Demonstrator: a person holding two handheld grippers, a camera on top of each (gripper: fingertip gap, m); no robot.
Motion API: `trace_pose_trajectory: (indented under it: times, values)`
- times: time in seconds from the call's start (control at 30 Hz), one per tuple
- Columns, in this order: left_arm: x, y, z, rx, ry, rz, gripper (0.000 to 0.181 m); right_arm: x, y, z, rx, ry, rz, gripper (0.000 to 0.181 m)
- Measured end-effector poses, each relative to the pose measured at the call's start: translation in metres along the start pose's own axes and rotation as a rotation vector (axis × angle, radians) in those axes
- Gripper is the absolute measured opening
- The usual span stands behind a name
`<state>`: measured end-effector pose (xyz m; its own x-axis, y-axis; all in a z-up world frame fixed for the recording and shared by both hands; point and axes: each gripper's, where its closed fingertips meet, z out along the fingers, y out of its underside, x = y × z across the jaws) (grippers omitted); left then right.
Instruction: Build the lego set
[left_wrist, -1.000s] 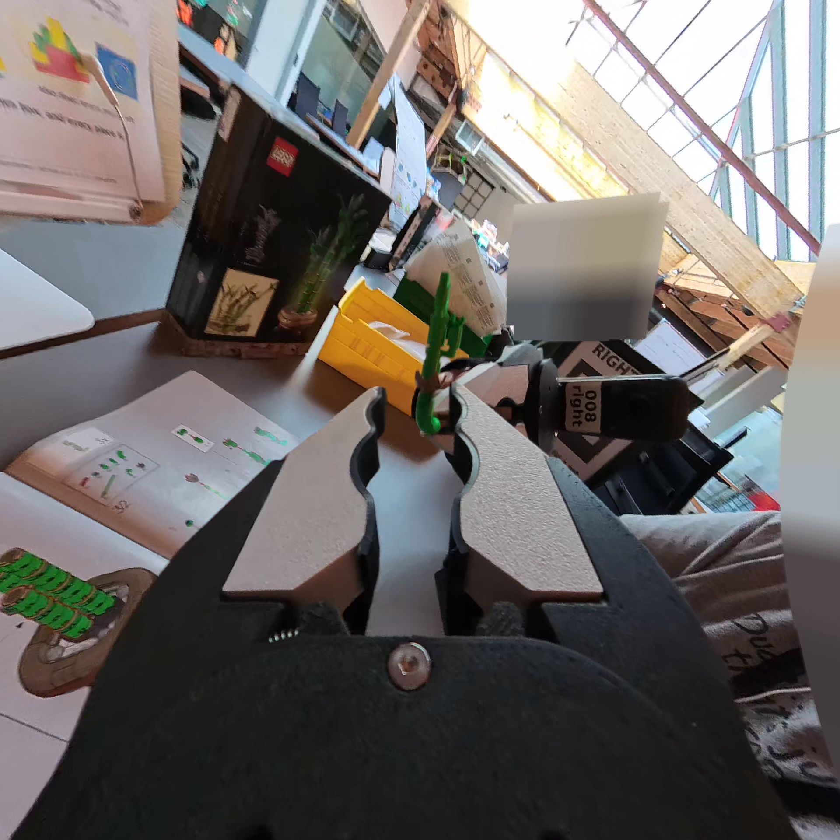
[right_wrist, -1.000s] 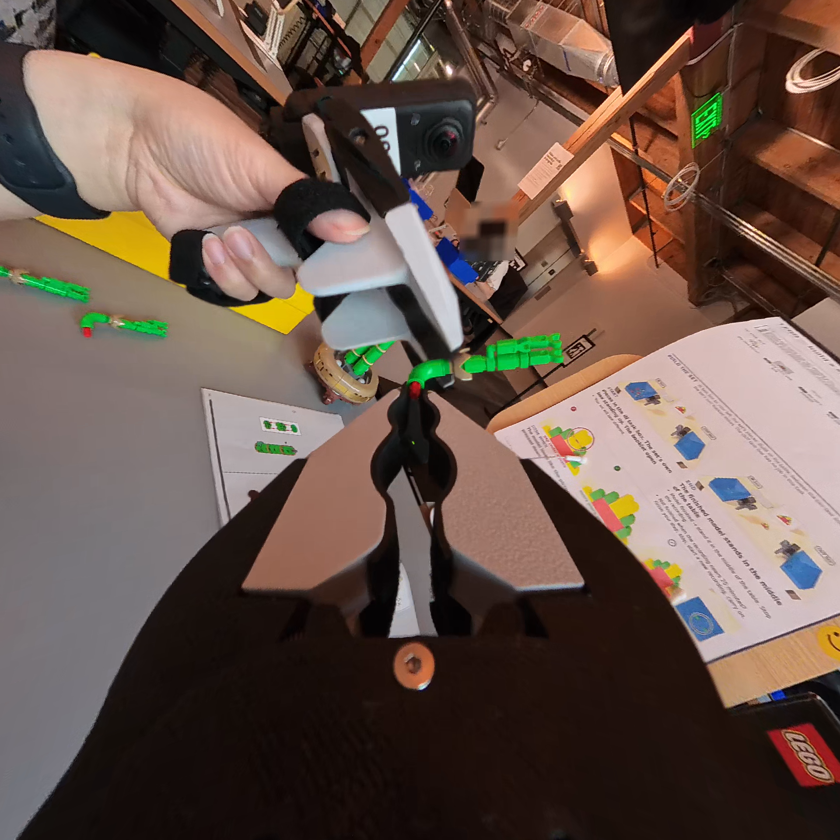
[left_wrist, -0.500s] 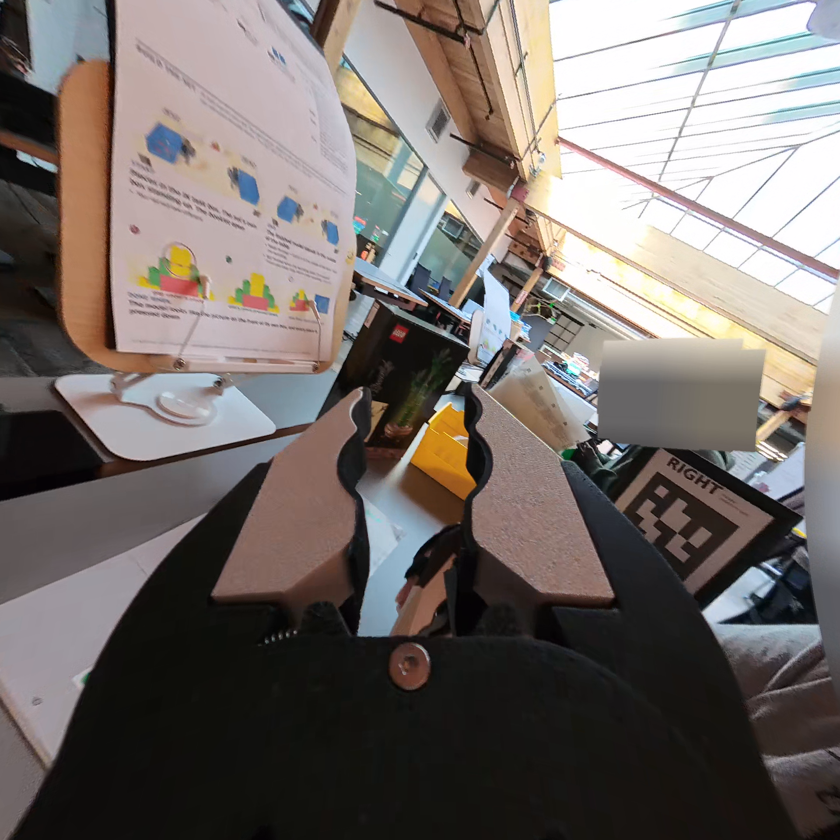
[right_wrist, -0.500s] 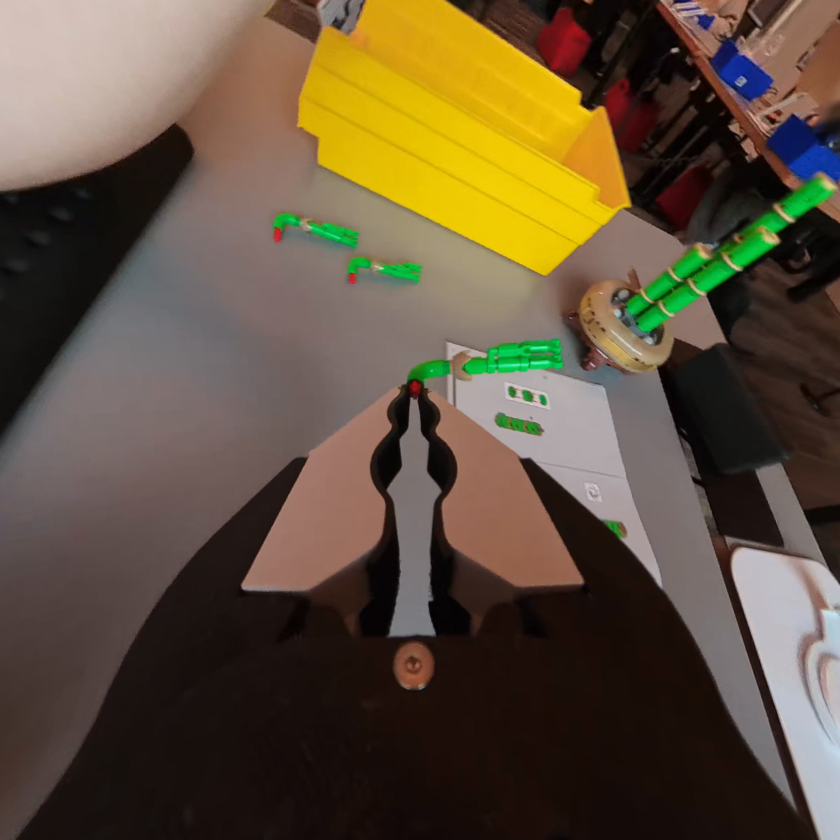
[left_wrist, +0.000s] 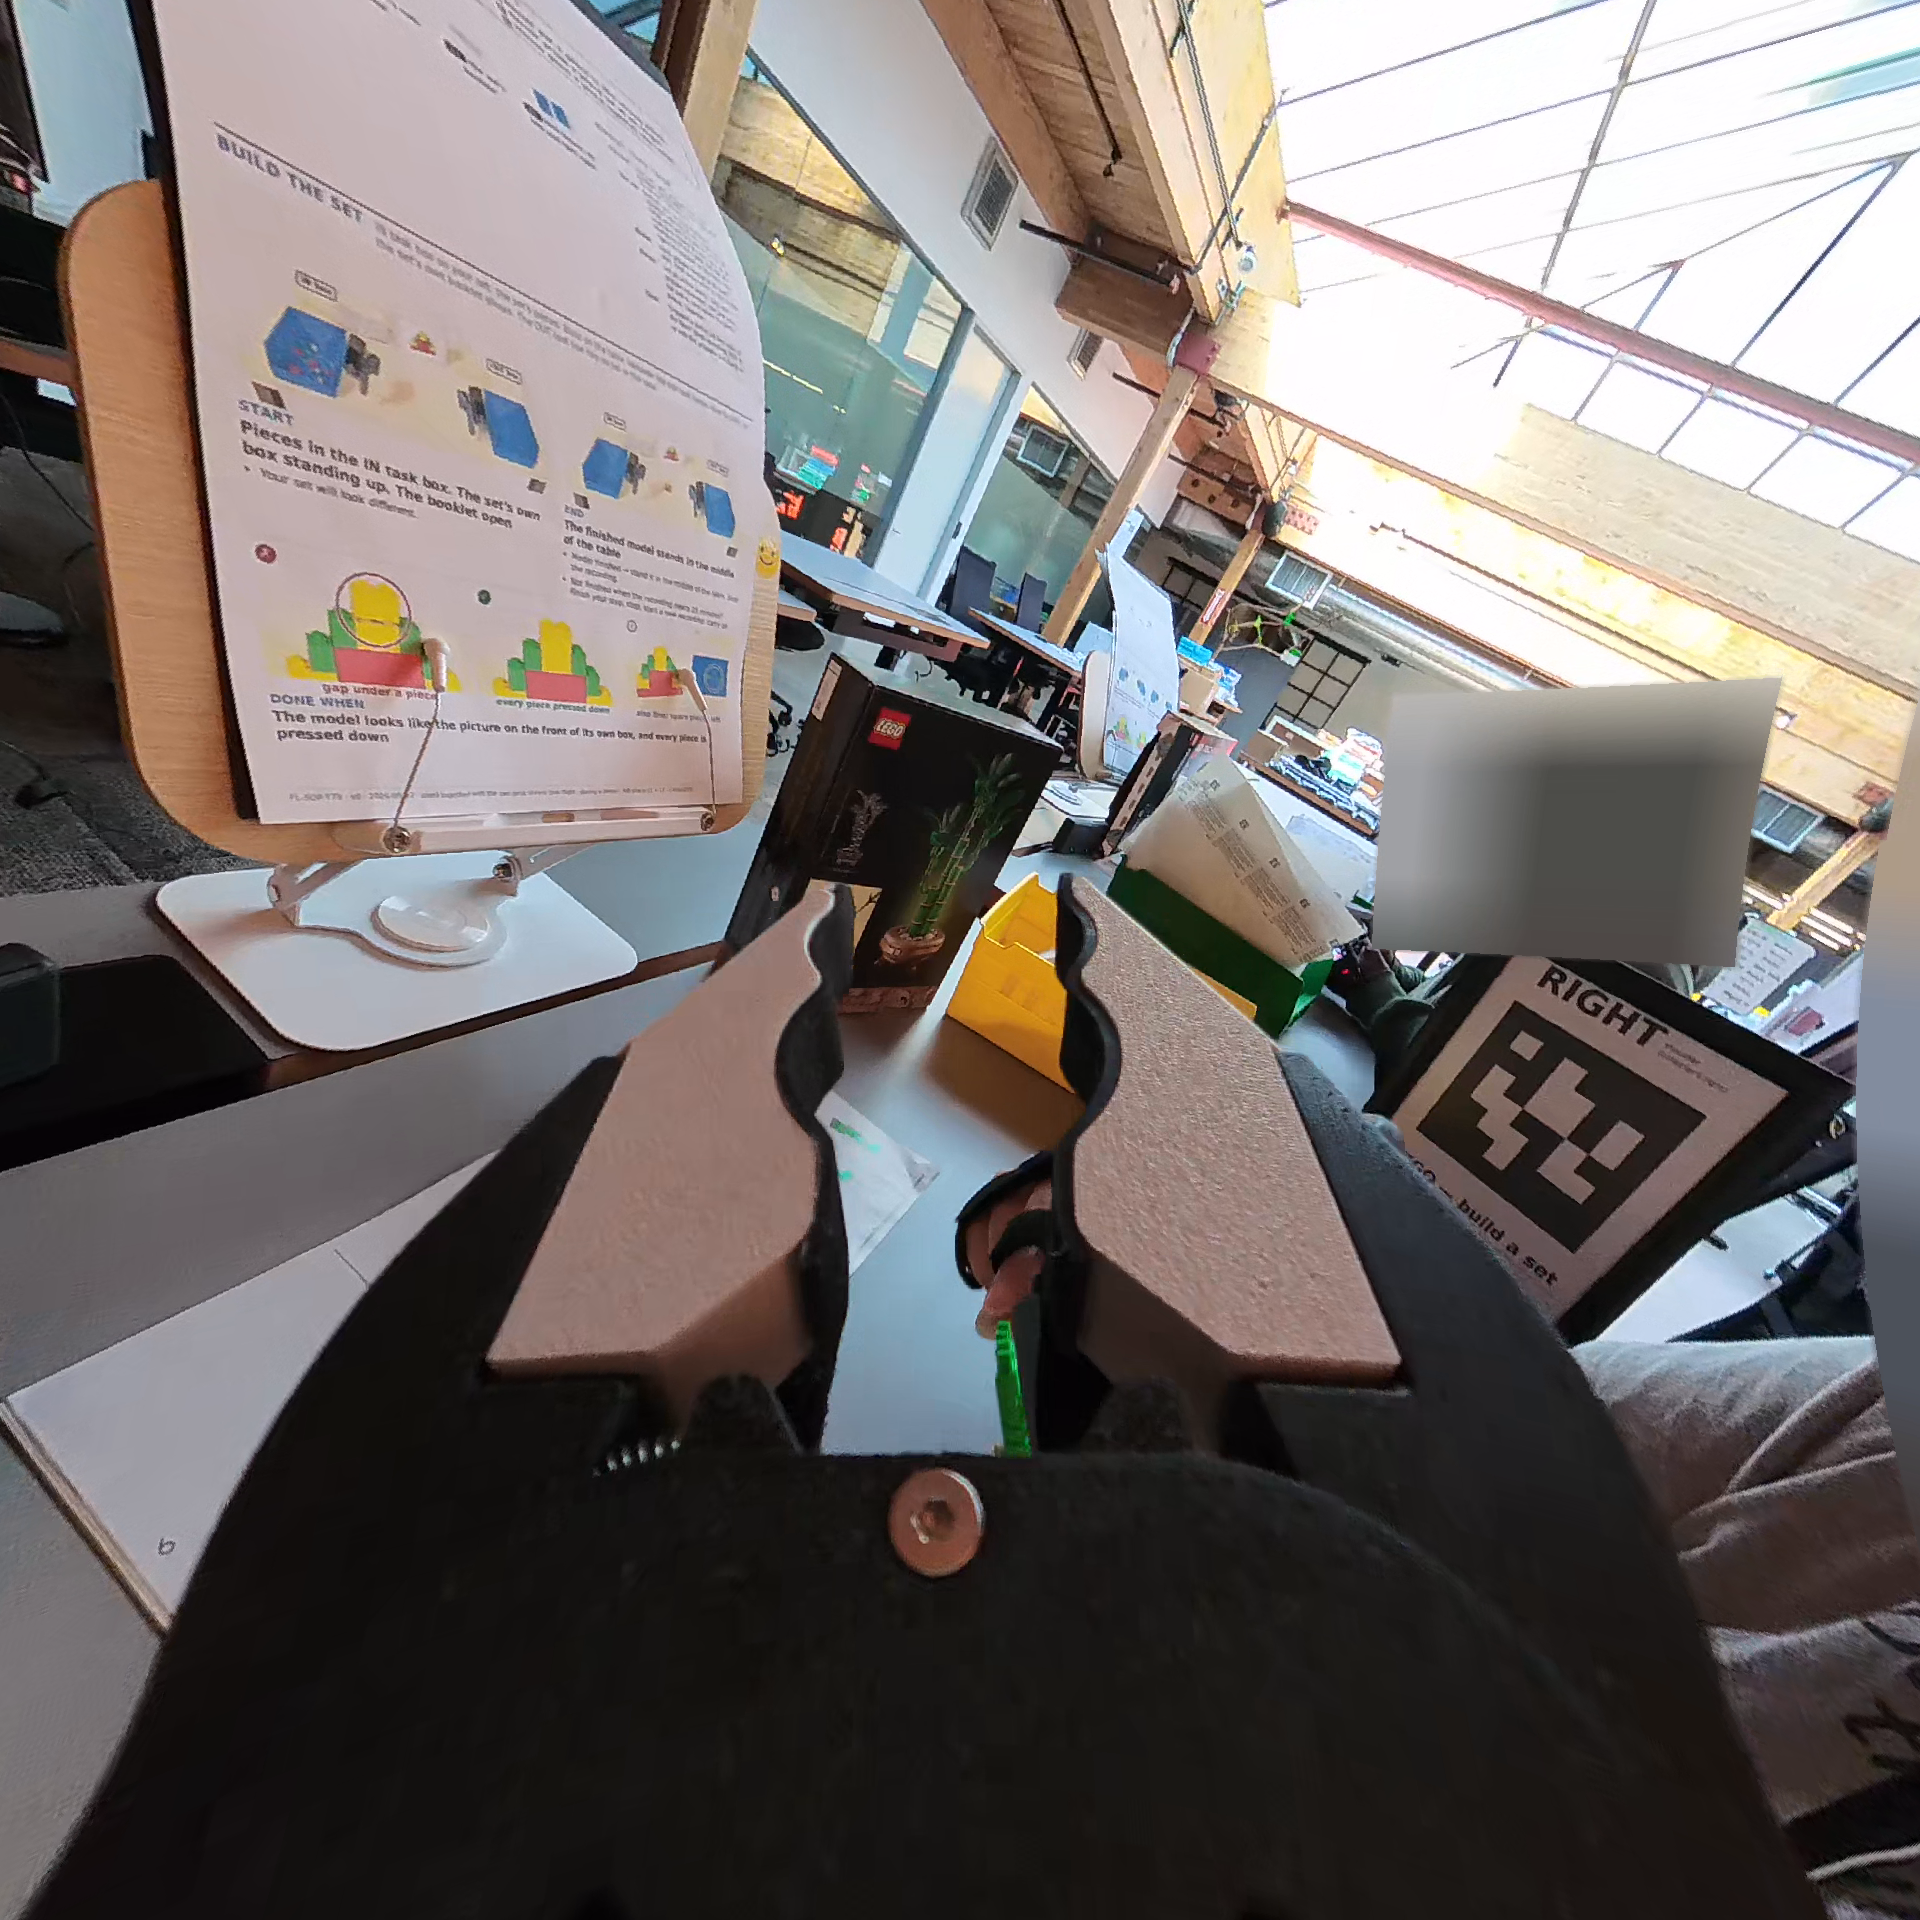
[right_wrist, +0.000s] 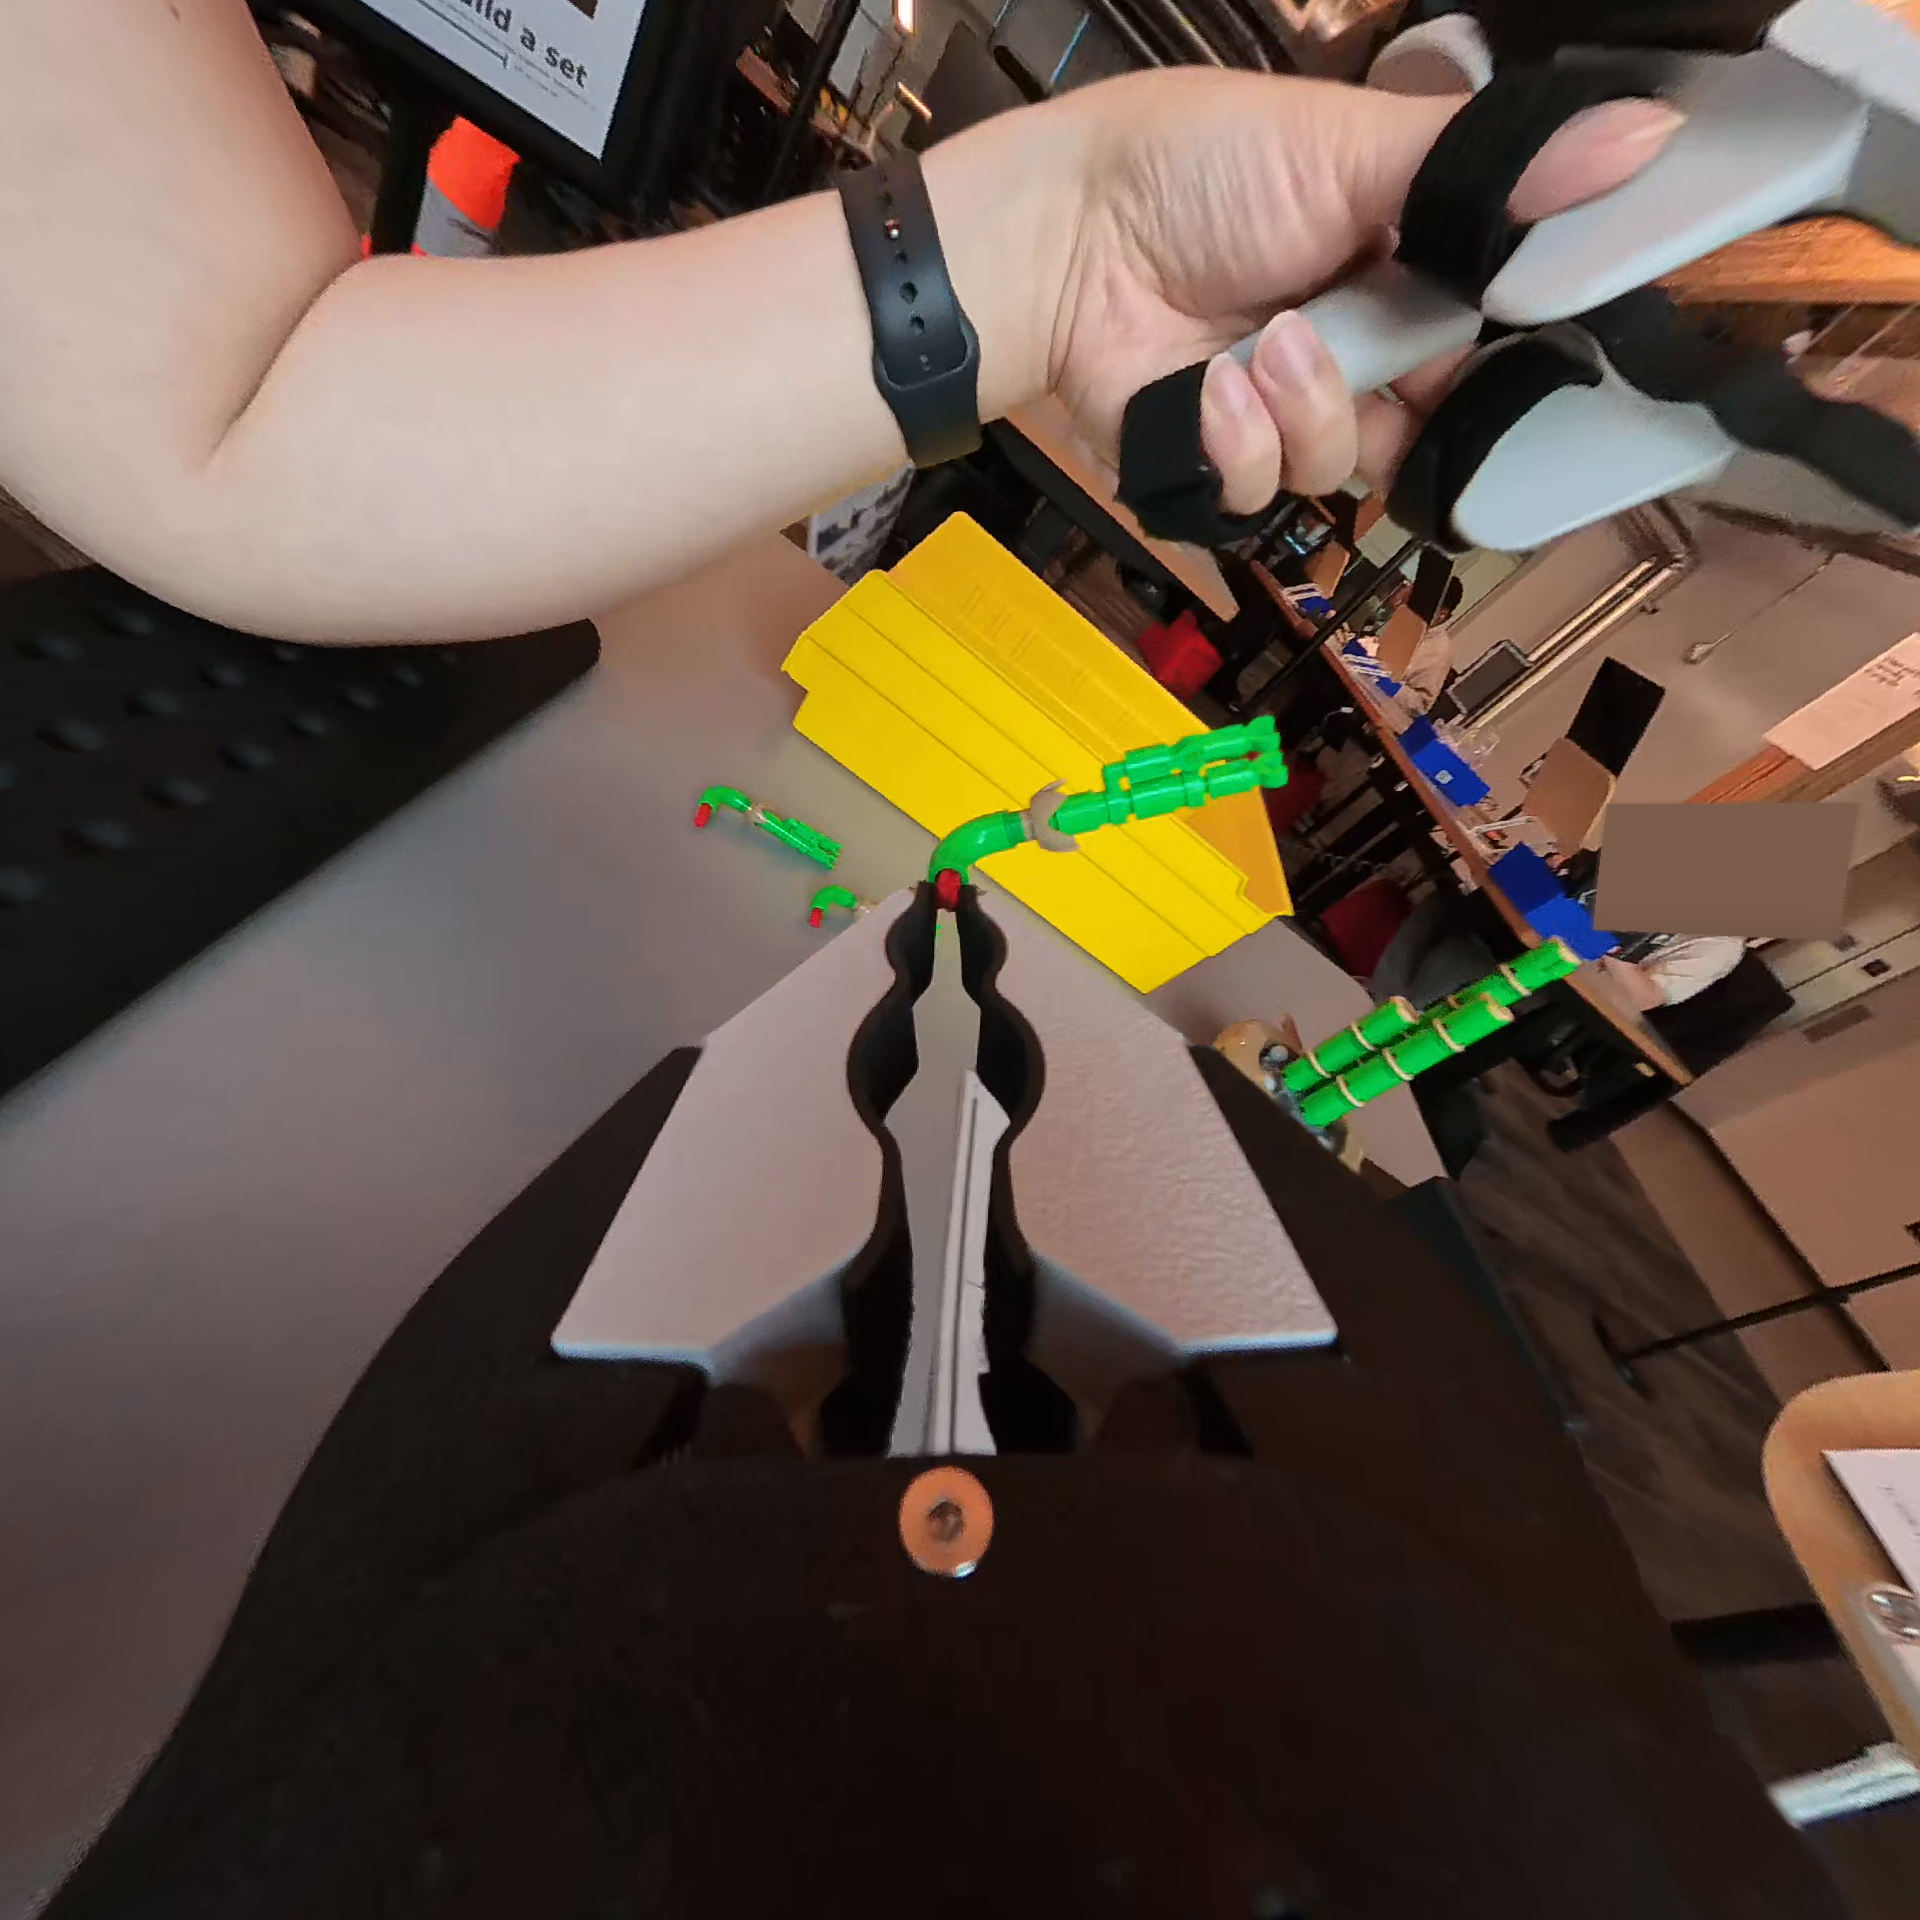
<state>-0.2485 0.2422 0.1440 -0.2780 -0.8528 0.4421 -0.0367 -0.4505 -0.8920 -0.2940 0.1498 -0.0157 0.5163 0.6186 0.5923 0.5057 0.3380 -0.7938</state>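
In the right wrist view my right gripper (right_wrist: 947, 902) is shut on the red pin end of a bent green branch piece (right_wrist: 1117, 805) and holds it above the grey table (right_wrist: 364, 1091). The bamboo model (right_wrist: 1423, 1029), green stalks in a tan pot, stands at the right. Two more green branch pieces (right_wrist: 774, 826) (right_wrist: 831, 902) lie on the table beside the yellow bin (right_wrist: 1018, 748). In the left wrist view my left gripper (left_wrist: 945, 925) is open with nothing between its pads. A bit of green piece (left_wrist: 1008, 1392) shows low behind its fingers, untouched.
An instruction sheet on a wooden stand (left_wrist: 457, 436) is at the left, with the black set box (left_wrist: 914, 831), a yellow bin (left_wrist: 1013, 987) and a green bin of papers (left_wrist: 1216, 945) behind. The open booklet (left_wrist: 873, 1164) lies on the table. A hand (right_wrist: 1195, 270) holds the left gripper. My hands' fingertips stand some 20 cm from each other. My left gripper is the nearer one to the bamboo model (right_wrist: 1423, 1029): about 25 cm, against 30 cm.
My left gripper opened wider and swung up and away from the branch piece. My right gripper kept hold of the branch piece and turned with it above the table.
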Motion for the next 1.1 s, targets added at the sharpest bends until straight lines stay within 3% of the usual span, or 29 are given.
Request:
trace_pose_trajectory:
  times: [0.27,0.43,0.6,0.83,1.1]
  values:
    - [-0.002,0.002,0.0,-0.006,0.017,-0.025,0.036,0.011,-0.014,-0.01,-0.048,0.031,-0.031,0.003]
    - [-0.002,0.004,0.001,-0.022,0.007,-0.021,0.036,0.007,-0.006,-0.007,-0.077,-0.009,0.032,0.003]
    - [-0.003,0.004,-0.002,-0.037,-0.025,0.003,0.035,-0.026,0.06,0.023,-0.357,-0.162,0.376,0.003]
    - [0.005,-0.002,-0.011,-0.033,-0.03,0.04,0.035,-0.071,0.076,0.077,-0.423,-0.254,0.432,0.003]
    - [-0.001,-0.012,-0.024,0.01,-0.033,0.018,0.035,-0.085,0.09,0.12,-0.477,-0.312,0.581,0.003]
